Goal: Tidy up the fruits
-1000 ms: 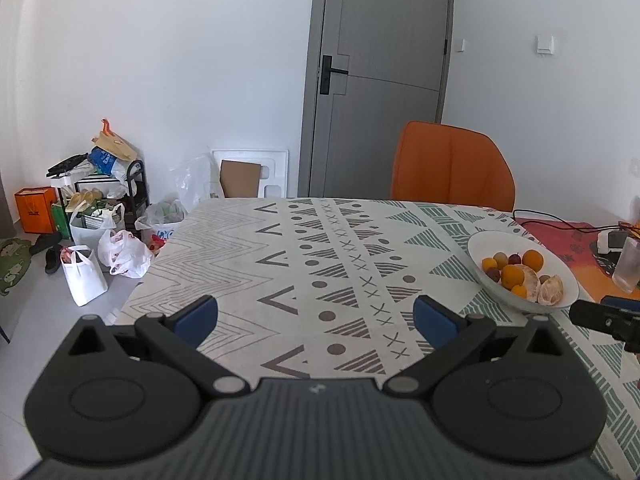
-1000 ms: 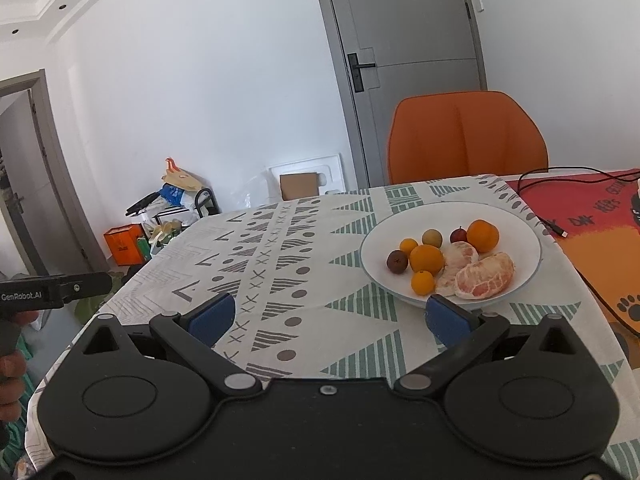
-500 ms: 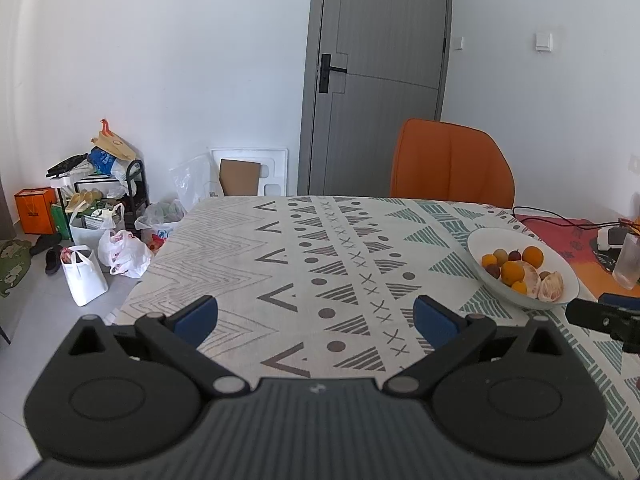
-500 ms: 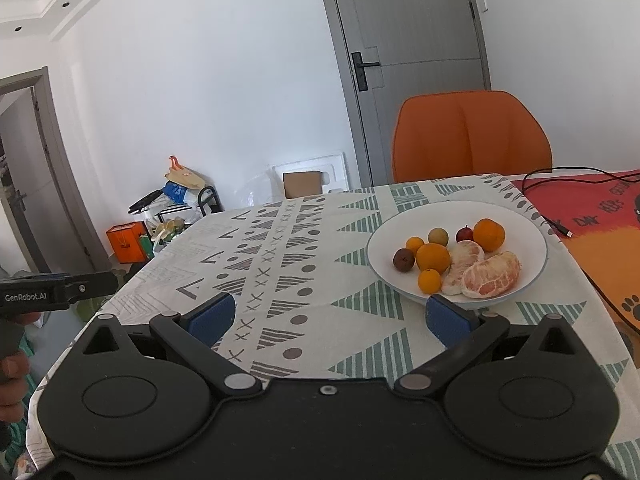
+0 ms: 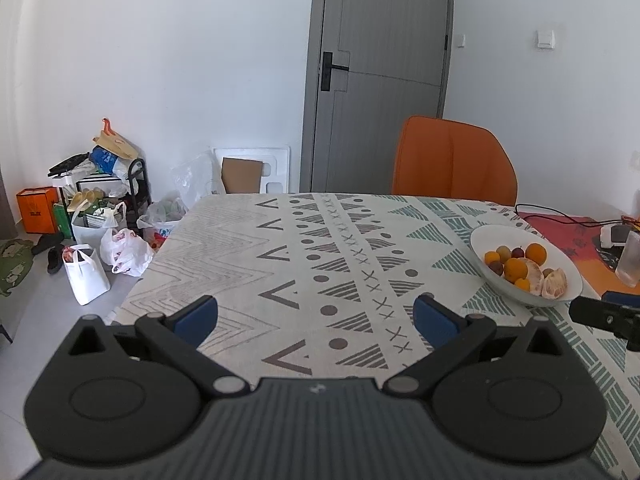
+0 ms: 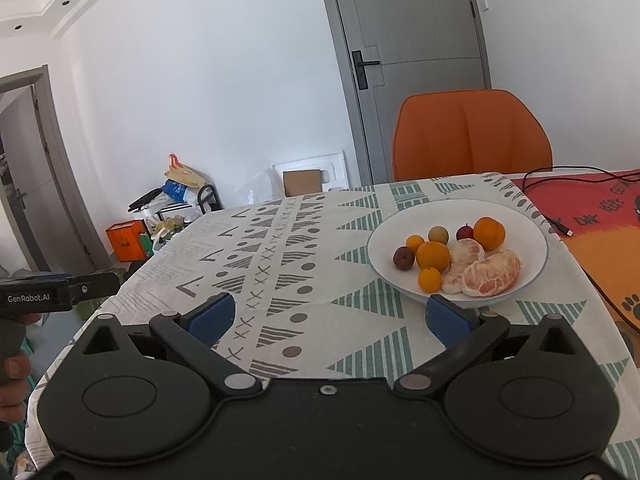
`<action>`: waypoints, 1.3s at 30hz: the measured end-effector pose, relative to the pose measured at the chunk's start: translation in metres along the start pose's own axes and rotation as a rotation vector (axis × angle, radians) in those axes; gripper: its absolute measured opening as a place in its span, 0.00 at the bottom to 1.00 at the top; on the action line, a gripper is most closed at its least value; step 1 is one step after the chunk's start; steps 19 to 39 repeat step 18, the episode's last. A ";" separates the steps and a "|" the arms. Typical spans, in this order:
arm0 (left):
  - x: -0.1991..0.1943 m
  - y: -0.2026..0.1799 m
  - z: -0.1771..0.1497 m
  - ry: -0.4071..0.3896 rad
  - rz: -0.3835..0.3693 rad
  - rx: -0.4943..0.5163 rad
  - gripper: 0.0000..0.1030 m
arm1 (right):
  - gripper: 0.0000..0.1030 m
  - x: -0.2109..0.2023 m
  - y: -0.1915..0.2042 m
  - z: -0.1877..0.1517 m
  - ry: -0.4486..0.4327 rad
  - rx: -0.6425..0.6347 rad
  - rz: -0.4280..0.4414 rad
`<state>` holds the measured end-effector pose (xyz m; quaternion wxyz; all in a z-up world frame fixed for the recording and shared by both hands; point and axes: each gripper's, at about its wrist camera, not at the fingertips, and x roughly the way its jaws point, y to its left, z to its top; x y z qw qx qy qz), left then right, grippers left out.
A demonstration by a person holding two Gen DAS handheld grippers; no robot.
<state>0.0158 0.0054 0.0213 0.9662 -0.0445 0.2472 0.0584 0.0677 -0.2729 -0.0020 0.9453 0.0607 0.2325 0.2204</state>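
Observation:
A white bowl (image 6: 532, 268) sits on the patterned tablecloth and holds several fruits: oranges (image 6: 433, 255), dark plums (image 6: 403, 258), a green-yellow fruit (image 6: 438, 234) and peeled pomelo pieces (image 6: 492, 273). The bowl also shows at the right in the left wrist view (image 5: 480, 248). My right gripper (image 6: 328, 316) is open and empty, just short of the bowl's near rim. My left gripper (image 5: 316, 314) is open and empty over the bare cloth, left of the bowl.
An orange chair (image 5: 454, 162) stands at the table's far side. A red-orange mat with a black cable (image 6: 600, 216) lies right of the bowl. Bags and a cluttered rack (image 5: 100, 216) sit on the floor at left. A grey door (image 5: 384, 76) is behind.
Both grippers have drifted slightly back from the table; the bowl looks a little farther off and further right in both views. The jaws have stayed open.

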 end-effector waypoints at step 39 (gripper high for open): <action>0.002 -0.008 -0.004 0.002 -0.008 0.033 1.00 | 1.00 -0.001 0.001 0.002 0.006 -0.022 0.018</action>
